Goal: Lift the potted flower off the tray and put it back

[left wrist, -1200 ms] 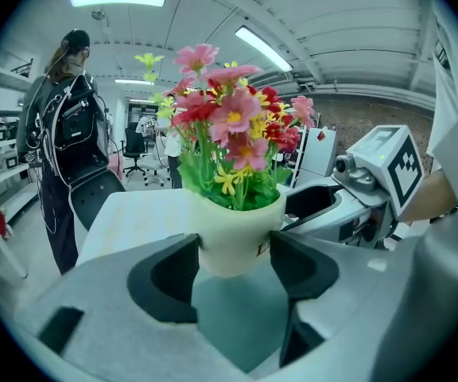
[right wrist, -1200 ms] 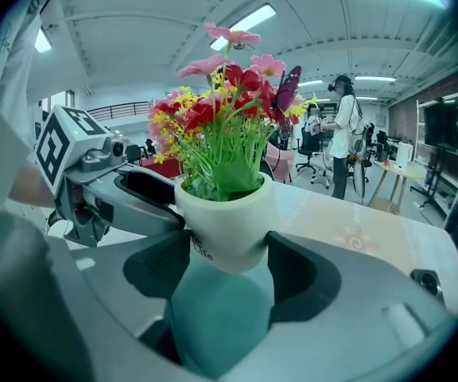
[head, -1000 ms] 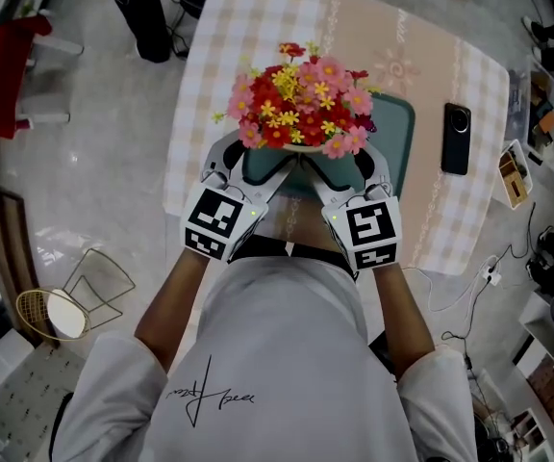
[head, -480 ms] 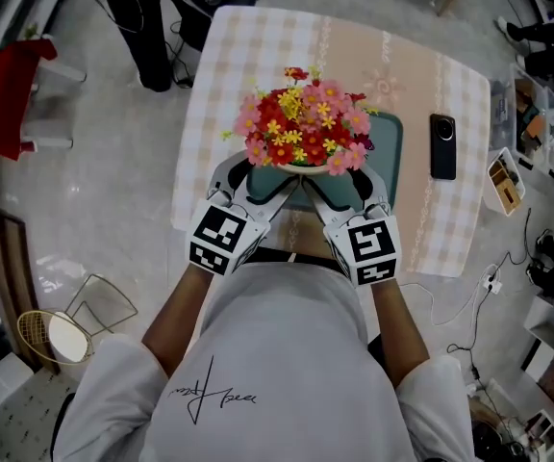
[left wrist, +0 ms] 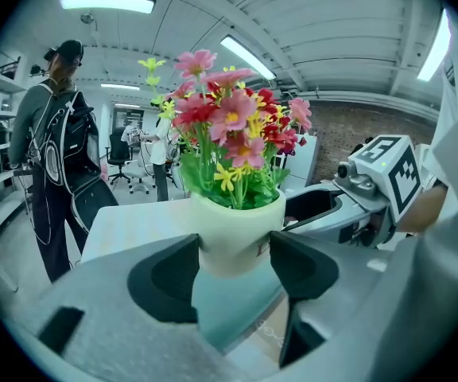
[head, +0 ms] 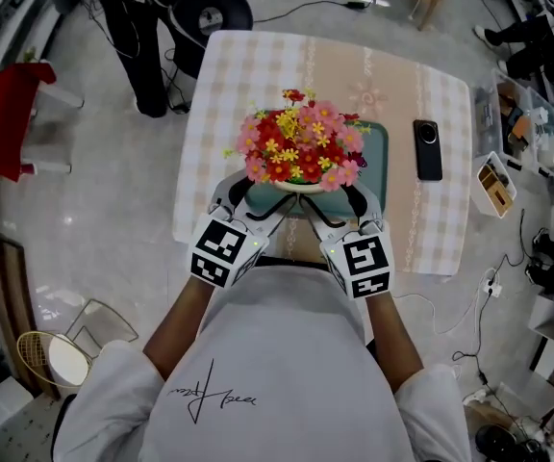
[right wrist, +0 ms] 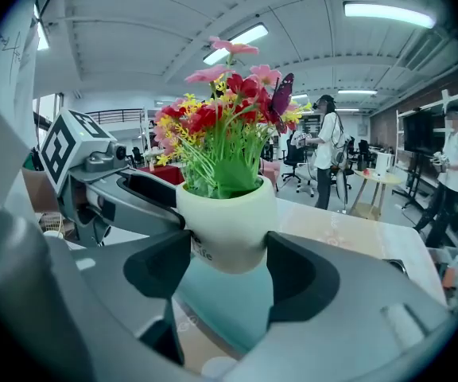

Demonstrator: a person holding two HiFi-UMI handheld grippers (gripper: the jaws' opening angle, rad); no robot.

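Potted flower [head: 301, 147] still up off tray [head: 377, 166], nothing moved; your left gripper [left wrist: 234, 253], right gripper [right wrist: 227, 253] both clamped on it. Lower next.

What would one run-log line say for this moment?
phase: lift | left gripper: shut on pot | right gripper: shut on pot | pot: upright, apparently clear of tray | tray: on table
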